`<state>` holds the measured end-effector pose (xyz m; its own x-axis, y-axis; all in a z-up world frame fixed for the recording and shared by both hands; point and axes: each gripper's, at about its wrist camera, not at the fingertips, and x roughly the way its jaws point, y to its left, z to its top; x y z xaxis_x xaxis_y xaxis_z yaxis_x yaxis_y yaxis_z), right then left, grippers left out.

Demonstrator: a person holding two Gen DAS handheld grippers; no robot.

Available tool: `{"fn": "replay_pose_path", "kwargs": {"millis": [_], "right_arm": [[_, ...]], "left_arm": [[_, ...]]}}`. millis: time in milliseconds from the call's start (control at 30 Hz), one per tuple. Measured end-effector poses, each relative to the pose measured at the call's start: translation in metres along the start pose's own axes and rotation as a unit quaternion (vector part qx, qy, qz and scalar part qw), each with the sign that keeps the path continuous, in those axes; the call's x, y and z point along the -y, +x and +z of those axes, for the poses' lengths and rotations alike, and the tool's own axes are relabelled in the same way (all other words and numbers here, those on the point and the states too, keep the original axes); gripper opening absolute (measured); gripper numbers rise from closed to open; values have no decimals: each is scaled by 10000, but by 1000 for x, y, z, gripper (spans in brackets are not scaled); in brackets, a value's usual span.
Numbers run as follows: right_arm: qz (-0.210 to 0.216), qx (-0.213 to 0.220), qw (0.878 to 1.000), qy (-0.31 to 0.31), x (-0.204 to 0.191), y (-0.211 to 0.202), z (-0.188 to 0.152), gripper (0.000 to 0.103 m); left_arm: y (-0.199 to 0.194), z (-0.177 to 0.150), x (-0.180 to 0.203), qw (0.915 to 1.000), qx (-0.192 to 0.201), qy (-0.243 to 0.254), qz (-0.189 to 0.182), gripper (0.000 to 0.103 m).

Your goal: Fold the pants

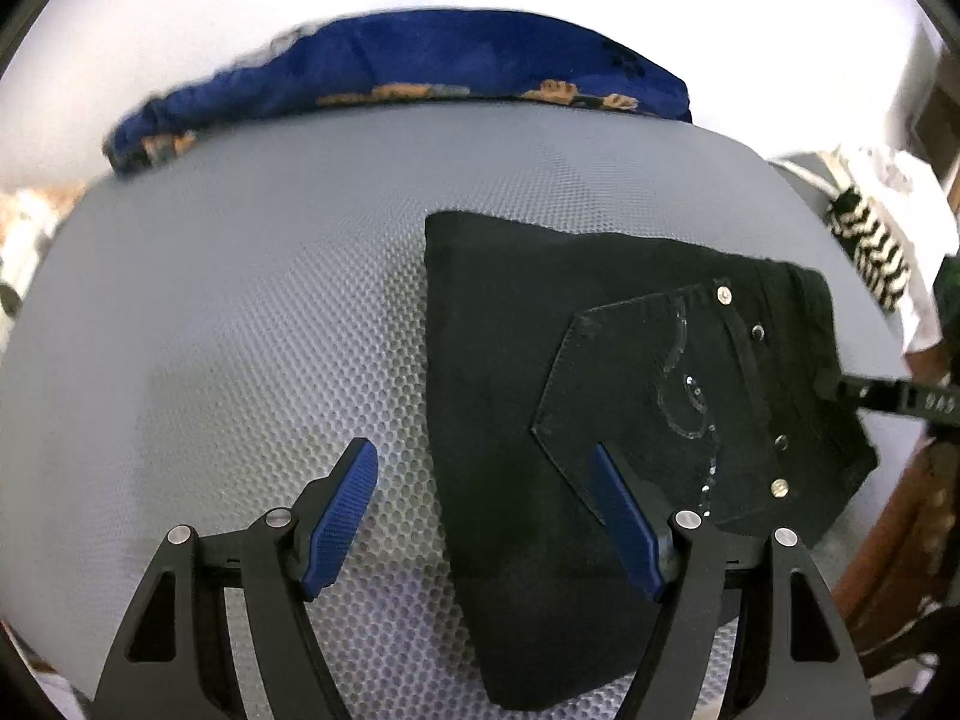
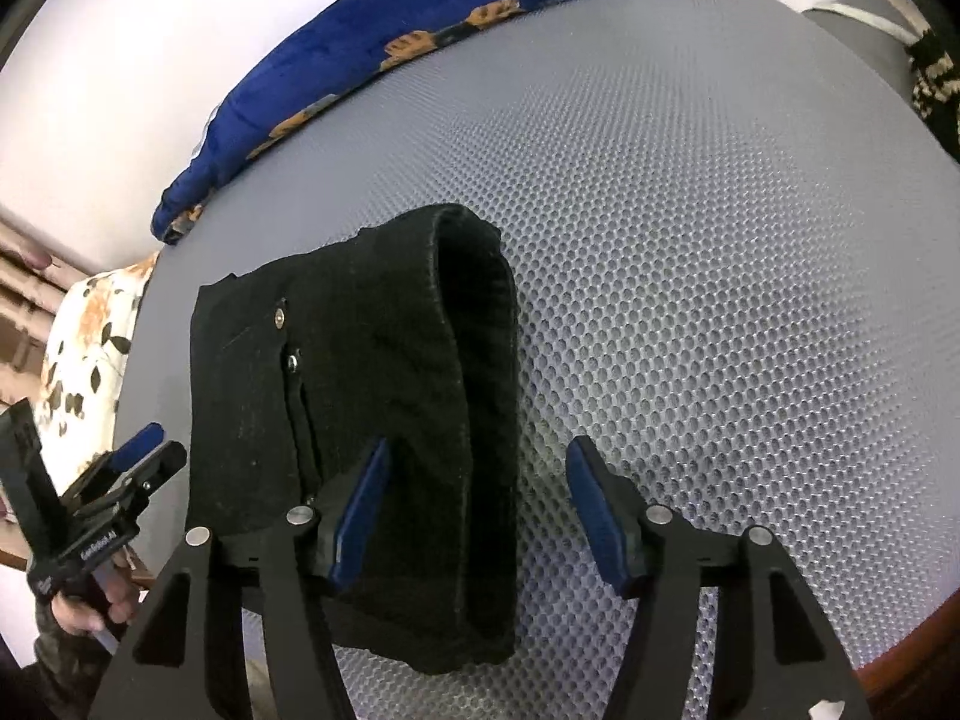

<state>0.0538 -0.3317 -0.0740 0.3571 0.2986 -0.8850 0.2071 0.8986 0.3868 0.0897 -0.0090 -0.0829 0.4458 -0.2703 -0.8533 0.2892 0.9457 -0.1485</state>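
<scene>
Both the left gripper (image 1: 483, 468) and the right gripper (image 2: 477, 468) hover with blue-padded jaws spread wide, gripping nothing.

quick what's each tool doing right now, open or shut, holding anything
Left tool: open, holding nothing, over the folded black denim pants.
Right tool: open, holding nothing.

The pants (image 1: 528, 420) are black with silver rivets and a glittery swirl on the pocket (image 1: 648, 396). The mat (image 1: 240, 312) is grey, honeycomb-dotted. The blanket (image 1: 420, 66) at the top is royal blue with orange paw prints. Both grippers (image 1: 483, 468) (image 2: 477, 468) are black with blue pads.
</scene>
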Motion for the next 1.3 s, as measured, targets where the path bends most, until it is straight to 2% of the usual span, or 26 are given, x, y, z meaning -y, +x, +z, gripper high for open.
{"fn": "replay_pose_path", "kwargs": {"millis": [167,333,500,733,1033,1167,1300], "right_arm": [[500,-149,9984,224,16,5,4,58],[1137,-326,9916,527,39,12,4,58],[1377,-421,9880,553,49,13,5,58],[1628,-631,9838,416,62,14,19,57],[1891,-848,9776,375,78,12,24,56],[2148,-1044,9702,412,74,23,28,45],[2297,-1119,9667,176,65,31,31,43]], "left_arm": [[7,6,-19,9978,-220,-459,-429,73],[13,9,-31,9927,-396,-747,-863,73],[23,10,-34,9865,-602,-902,-1225,73],[37,12,-37,9805,-807,-1019,-1472,73],[45,20,-30,9791,-732,-916,-1661,73],[47,20,-20,9786,-663,-770,-1790,73],[49,20,-10,9786,-641,-637,-1847,73]]}}
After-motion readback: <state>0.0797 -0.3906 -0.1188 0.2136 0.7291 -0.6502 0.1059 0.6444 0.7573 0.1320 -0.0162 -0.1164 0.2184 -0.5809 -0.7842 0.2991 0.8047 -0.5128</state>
